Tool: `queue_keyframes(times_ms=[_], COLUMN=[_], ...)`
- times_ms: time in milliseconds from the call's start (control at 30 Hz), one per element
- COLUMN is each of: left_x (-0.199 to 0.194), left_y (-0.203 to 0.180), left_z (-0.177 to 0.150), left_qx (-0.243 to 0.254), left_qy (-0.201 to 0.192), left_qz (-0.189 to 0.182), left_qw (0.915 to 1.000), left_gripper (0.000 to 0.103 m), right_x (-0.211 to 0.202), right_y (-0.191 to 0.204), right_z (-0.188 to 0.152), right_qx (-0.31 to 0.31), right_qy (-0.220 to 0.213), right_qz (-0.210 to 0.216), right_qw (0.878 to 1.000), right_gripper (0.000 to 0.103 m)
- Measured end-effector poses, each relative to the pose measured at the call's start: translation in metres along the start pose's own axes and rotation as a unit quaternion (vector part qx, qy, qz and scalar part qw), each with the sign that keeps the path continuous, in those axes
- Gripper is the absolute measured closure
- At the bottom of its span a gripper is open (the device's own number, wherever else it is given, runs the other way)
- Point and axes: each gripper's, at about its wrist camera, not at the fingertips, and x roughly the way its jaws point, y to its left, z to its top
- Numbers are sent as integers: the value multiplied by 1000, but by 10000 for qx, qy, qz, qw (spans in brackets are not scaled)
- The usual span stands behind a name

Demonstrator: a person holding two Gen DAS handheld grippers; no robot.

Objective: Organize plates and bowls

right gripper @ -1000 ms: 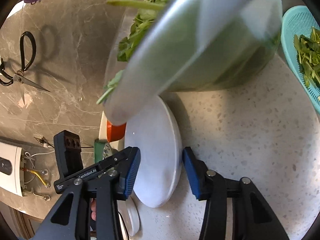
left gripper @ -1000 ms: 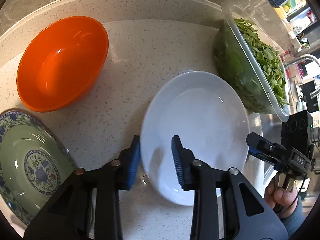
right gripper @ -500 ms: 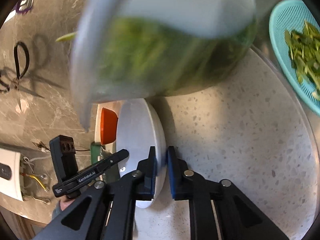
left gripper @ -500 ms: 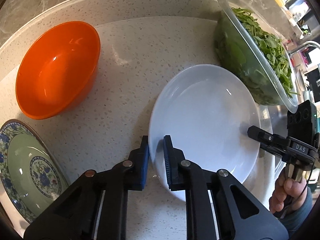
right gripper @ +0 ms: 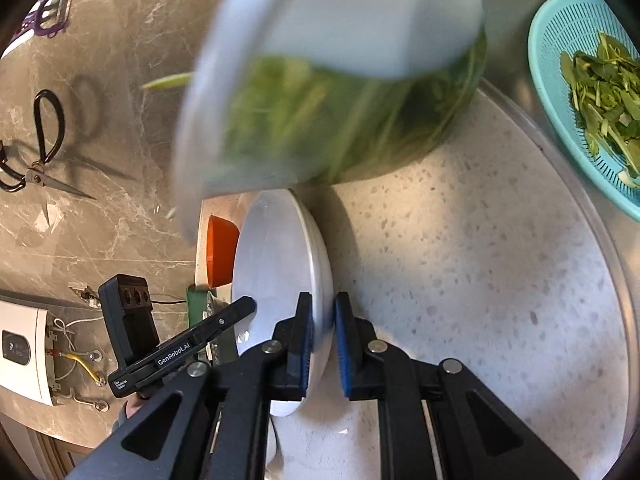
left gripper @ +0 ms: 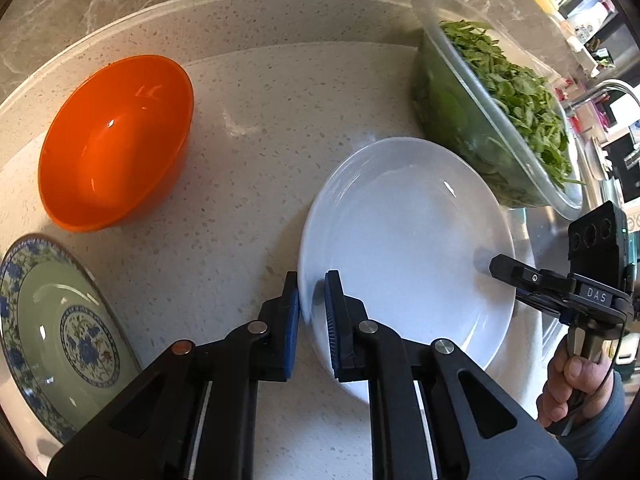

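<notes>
A white plate (left gripper: 408, 240) is held by both grippers just above the speckled counter. My left gripper (left gripper: 312, 316) is shut on its near rim. My right gripper (right gripper: 320, 344) is shut on the opposite rim of the white plate (right gripper: 280, 280) and also shows in the left wrist view (left gripper: 520, 280). An orange bowl (left gripper: 116, 152) sits at the back left and shows in the right wrist view (right gripper: 220, 250) behind the plate. A green plate with a blue floral rim (left gripper: 52, 332) lies at the front left.
A clear glass bowl of green leaves (left gripper: 500, 108) stands right behind the white plate, large and blurred in the right wrist view (right gripper: 328, 88). A teal colander with greens (right gripper: 584, 92) sits at the right. Scissors (right gripper: 36, 152) hang on the marble wall.
Both grippers closed from open onto opposite rims of the white plate. The plate has since shifted slightly with them.
</notes>
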Motion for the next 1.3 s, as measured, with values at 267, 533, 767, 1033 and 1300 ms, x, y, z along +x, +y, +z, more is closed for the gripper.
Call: queue_keyframes(times_ms=[267, 533, 767, 1033, 1300], left_x=[-27, -85, -162, -238, -243], left_y=[2, 12, 61, 150, 241], left_z=[-33, -81, -160, -286, -398], left_qx=[-171, -351, -823, -1698, -2503], left_qy=[-196, -686, -1199, -1529, -1311], left_qz=[-167, -184, -12, 484, 695], left_qw=[9995, 9969, 9894, 9724, 9567], left_gripper=[93, 93, 93, 93, 92], right_x=[-12, -17, 10, 92, 183], right_y=[21, 69, 138, 212, 232], right_z=[-11, -38, -79, -167, -260], right_qx=[-256, -800, -1419, -2122, -2438], right_qy=[-13, 123, 554, 1533, 2410], right_qz=[-37, 4, 232, 468, 282], right_qw=[9997, 9967, 9881, 9640, 9390], right_gripper=[89, 89, 89, 89, 89])
